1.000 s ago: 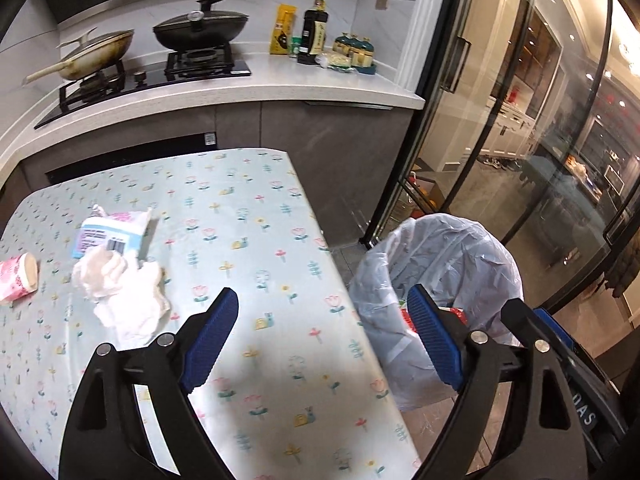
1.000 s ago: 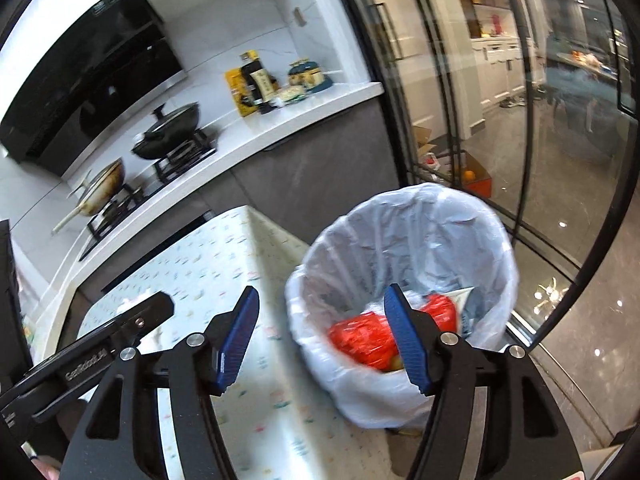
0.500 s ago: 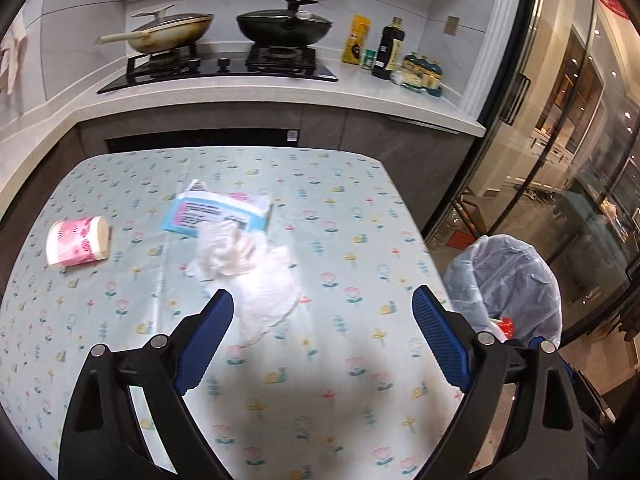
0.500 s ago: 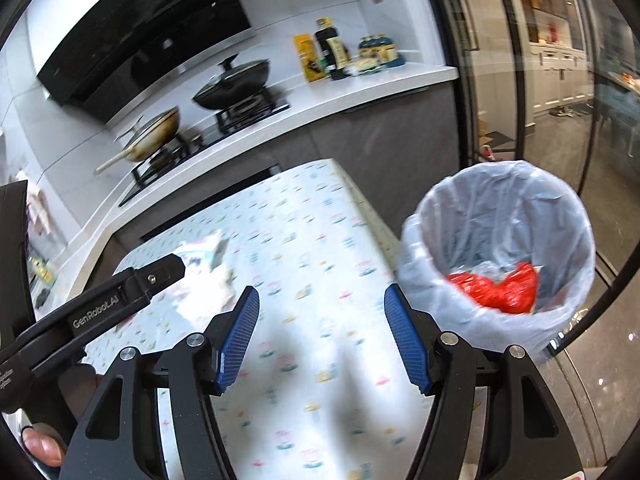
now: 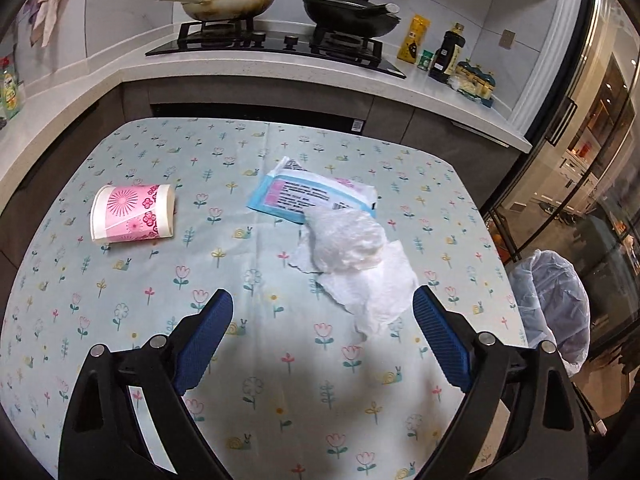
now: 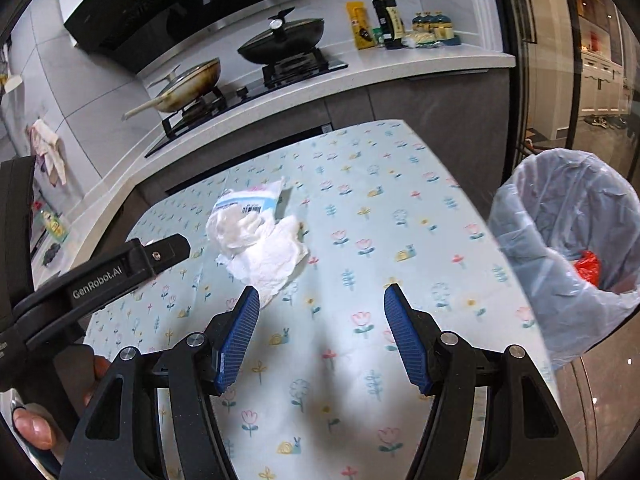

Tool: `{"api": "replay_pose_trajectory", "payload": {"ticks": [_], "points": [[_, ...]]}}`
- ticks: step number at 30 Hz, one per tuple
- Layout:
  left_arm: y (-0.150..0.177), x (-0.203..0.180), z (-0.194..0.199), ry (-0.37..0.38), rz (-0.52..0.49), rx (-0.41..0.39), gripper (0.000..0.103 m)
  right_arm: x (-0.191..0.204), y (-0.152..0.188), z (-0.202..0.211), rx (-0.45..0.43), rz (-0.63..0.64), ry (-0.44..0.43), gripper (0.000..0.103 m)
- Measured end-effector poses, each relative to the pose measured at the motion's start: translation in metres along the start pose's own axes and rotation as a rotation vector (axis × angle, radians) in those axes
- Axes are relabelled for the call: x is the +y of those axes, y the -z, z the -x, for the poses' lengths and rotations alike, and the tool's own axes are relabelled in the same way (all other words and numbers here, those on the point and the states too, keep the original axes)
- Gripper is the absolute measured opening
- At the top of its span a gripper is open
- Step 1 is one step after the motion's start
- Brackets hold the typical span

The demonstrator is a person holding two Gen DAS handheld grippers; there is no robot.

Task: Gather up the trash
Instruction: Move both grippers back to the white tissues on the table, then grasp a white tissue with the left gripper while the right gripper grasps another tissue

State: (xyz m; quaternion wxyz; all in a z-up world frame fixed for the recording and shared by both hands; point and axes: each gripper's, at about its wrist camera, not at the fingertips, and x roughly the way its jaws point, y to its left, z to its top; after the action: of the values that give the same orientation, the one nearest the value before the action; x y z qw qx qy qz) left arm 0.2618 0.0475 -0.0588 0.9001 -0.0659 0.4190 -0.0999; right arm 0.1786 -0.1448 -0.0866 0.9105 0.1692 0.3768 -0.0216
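Both views swung from bin to floral tablecloth, kitchen hob behind, crumpled tissue upper right of spread, empty left gripper, right gripper likewise spread.

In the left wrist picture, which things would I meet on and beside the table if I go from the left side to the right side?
Pink paper cup lying on its side → blue and white packet → crumpled white tissue → trash bin with a plastic bag, standing off the table's right edge.
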Motion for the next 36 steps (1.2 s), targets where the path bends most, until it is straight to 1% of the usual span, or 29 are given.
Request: {"api": "replay_pose_trajectory", "payload": {"ticks": [2, 6, 13, 14, 16, 17, 18, 19, 21, 22, 23, 24, 26, 28, 29, 31, 33, 36], "points": [[-0.003, 0.009, -0.007, -0.003, 0.011, 0.008, 0.087, 0.005, 0.000, -0.011, 0.013, 0.003, -0.001, 0.063], [-0.010, 0.016, -0.021, 0.007, 0.020, 0.022, 0.087, 0.013, 0.000, -0.035, 0.039, 0.012, -0.003, 0.063], [-0.026, 0.003, -0.053, 0.067, 0.009, 0.061, 0.087, 0.020, -0.003, -0.072, 0.079, 0.026, 0.003, 0.063], [-0.028, 0.001, -0.059, 0.069, 0.004, 0.068, 0.085, 0.021, -0.004, -0.075, 0.083, 0.027, 0.003, 0.063], [-0.030, -0.002, -0.068, 0.077, -0.002, 0.082, 0.077, 0.022, -0.006, -0.082, 0.086, 0.029, 0.003, 0.063], [-0.031, -0.002, -0.073, 0.081, -0.003, 0.096, 0.067, 0.022, -0.007, -0.085, 0.089, 0.029, 0.000, 0.063], [-0.032, -0.002, -0.078, 0.090, 0.000, 0.111, 0.055, 0.023, -0.008, -0.089, 0.091, 0.031, -0.002, 0.063], [-0.032, 0.000, -0.082, 0.099, 0.007, 0.129, 0.050, 0.025, -0.009, -0.092, 0.093, 0.034, -0.002, 0.063], [-0.032, 0.003, -0.085, 0.112, 0.016, 0.145, 0.028, 0.028, -0.011, -0.098, 0.096, 0.046, -0.005, 0.063], [-0.031, 0.004, -0.086, 0.112, 0.016, 0.146, 0.024, 0.031, -0.012, -0.101, 0.096, 0.052, -0.007, 0.062], [-0.031, 0.006, -0.085, 0.108, 0.016, 0.140, 0.018, 0.033, -0.013, -0.104, 0.096, 0.057, -0.009, 0.061], [-0.030, 0.008, -0.083, 0.108, 0.015, 0.135, 0.014, 0.037, -0.014, -0.108, 0.097, 0.065, -0.014, 0.059], [-0.030, 0.011, -0.079, 0.102, 0.017, 0.125, 0.012, 0.040, -0.014, -0.114, 0.106, 0.076, -0.017, 0.050], [-0.030, 0.014, -0.073, 0.095, 0.020, 0.111, 0.010, 0.043, -0.014, -0.121, 0.120, 0.077, -0.020, 0.032], [-0.030, 0.015, -0.069, 0.082, 0.018, 0.101, 0.010, 0.043, -0.014, -0.122, 0.120, 0.078, -0.019, 0.029], [-0.030, 0.017, -0.063, 0.064, 0.015, 0.090, 0.010, 0.042, -0.015, -0.121, 0.130, 0.069, -0.036, 0.012], [-0.029, 0.018, -0.057, 0.058, 0.020, 0.085, 0.010, 0.037, -0.015, -0.114, 0.124, 0.053, -0.045, 0.009], [-0.027, 0.016, -0.047, 0.054, 0.020, 0.078, 0.010, 0.028, -0.015, -0.097, 0.096, 0.042, -0.038, 0.008]]}}
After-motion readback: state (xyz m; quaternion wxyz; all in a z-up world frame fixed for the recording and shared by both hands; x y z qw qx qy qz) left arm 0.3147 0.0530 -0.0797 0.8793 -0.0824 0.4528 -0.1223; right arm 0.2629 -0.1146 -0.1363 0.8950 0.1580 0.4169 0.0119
